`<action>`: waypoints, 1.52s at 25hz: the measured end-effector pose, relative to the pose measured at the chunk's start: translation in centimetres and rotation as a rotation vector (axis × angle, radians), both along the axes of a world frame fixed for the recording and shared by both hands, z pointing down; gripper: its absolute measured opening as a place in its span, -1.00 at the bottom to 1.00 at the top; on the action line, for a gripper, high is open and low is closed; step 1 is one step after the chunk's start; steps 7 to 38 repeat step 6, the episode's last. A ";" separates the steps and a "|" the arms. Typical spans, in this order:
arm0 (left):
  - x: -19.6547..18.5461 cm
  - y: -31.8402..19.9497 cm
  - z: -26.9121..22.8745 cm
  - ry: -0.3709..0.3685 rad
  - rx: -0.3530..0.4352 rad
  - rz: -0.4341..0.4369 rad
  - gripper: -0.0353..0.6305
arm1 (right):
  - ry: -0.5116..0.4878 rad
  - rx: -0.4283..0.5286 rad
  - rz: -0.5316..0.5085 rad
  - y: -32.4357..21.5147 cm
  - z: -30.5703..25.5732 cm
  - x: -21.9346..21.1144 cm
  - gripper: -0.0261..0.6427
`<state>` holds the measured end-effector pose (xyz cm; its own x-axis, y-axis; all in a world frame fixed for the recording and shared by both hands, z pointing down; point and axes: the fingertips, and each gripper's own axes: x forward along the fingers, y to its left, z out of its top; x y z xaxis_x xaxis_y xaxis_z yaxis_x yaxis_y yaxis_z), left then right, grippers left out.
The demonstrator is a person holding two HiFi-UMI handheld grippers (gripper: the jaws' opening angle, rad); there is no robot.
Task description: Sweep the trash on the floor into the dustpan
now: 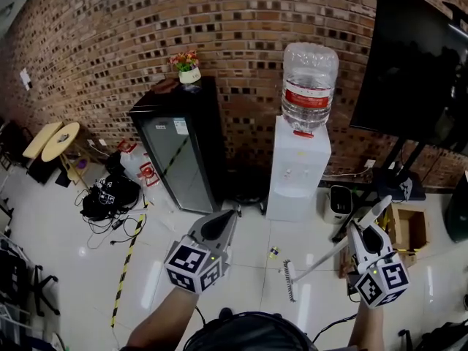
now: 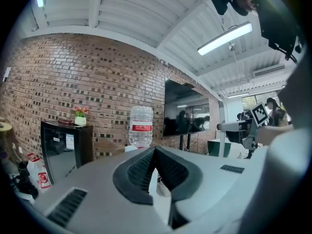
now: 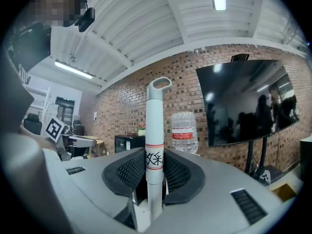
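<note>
Looks like the very start of the job to me: broom picked up, no sweeping contact with the trash yet.

The right tongs [image 3: 155, 165] are pinching the white handle of the broom [image 1: 322, 258], clamped right on its red-striped label, with the hanging loop sticking up above them. The left tongs [image 2: 155, 152] are pressed together at the tips with nothing between them, hovering in front of the water dispenser [image 1: 296, 170] and a bit to its left.

The brush head is down at the floor [image 1: 248, 258], out in front of the dispenser and slightly right of its middle. The trash [image 1: 273, 251] is a small scrap on the tiles, in front of the dispenser's base and just beside the brush head on its left, not touching it.

My guess for the next move: swing the brush behind the scrap and drag it toward the pan. The thing is, I can't pick out a dustpan for sure. There's a small white container [image 1: 338, 203] just right of the dispenser's base, but I can't tell what it is. If the left tongs are meant to hold the pan, they'd need to open and go fetch it first.

Head count:
- tongs: 2
- brooms: 1
- trash scraps I can see: 1
- water dispensers: 1, with 1 bottle [image 1: 309, 86] on top
- black cabinets [image 1: 179, 145]: 1, left of the dispenser, with 1 flower pot [image 1: 189, 70] on it
- screens [image 1: 417, 64]: 1, to the dispenser's right
- cardboard boxes [image 1: 409, 229]: 1, further right on the floor
</note>
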<state>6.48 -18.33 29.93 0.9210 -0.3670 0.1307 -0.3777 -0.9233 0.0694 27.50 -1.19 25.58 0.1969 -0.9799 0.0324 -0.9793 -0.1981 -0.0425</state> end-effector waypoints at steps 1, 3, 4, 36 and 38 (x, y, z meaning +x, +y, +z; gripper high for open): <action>-0.1 0.0 0.1 0.001 -0.001 -0.003 -0.88 | 0.001 0.001 0.000 0.0 0.0 0.0 -0.56; 0.1 0.2 0.4 0.004 -0.006 -0.010 -0.88 | 0.005 0.003 0.005 0.3 0.1 0.3 -0.56; 0.2 0.2 0.6 0.005 -0.010 -0.014 -0.88 | 0.006 0.004 0.009 0.5 0.2 0.5 -0.56; 0.3 0.4 0.9 0.007 -0.016 -0.021 -0.88 | 0.010 0.005 0.016 1.0 0.3 0.8 -0.56; 0.3 0.4 0.9 0.007 -0.016 -0.021 -0.88 | 0.010 0.005 0.016 1.0 0.3 0.8 -0.56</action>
